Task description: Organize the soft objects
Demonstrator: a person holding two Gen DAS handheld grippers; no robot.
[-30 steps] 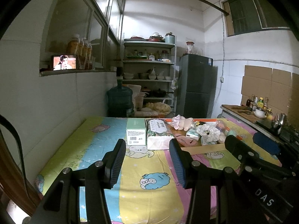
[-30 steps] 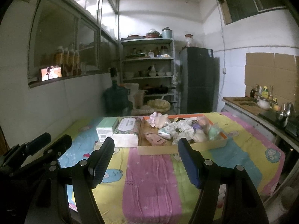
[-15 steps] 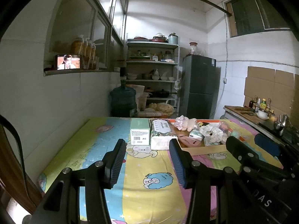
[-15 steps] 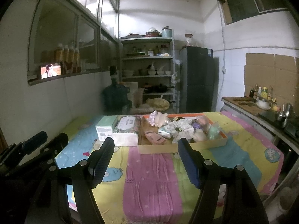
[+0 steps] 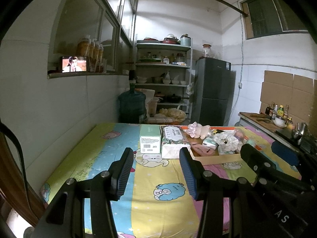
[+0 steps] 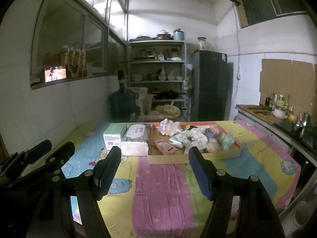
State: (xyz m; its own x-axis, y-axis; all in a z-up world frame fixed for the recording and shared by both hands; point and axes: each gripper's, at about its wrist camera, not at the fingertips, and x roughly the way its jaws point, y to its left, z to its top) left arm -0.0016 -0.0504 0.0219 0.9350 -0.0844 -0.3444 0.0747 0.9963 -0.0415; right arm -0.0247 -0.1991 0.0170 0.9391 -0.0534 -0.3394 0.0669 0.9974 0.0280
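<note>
The table cloth [image 6: 164, 188] is striped in yellow, pink, sky blue and green, printed with cartoon sheep. On it, a pale mint-green box [image 6: 113, 135] with a white barcoded end stands beside a floral tissue pack [image 6: 136, 136]. The tan cardboard tray [image 6: 178, 157], orange-edged, holds a pink scrunchie [image 5: 193, 129] and a white patterned one [image 6: 195, 134].

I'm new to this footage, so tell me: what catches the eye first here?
The bright cartoon tablecloth fills the foreground. Toward the far edge, a shallow cardboard tray sits heaped with soft things, with a tissue pack and a green box to its left. Both the left gripper and the right gripper hang empty, jaws open.
</note>
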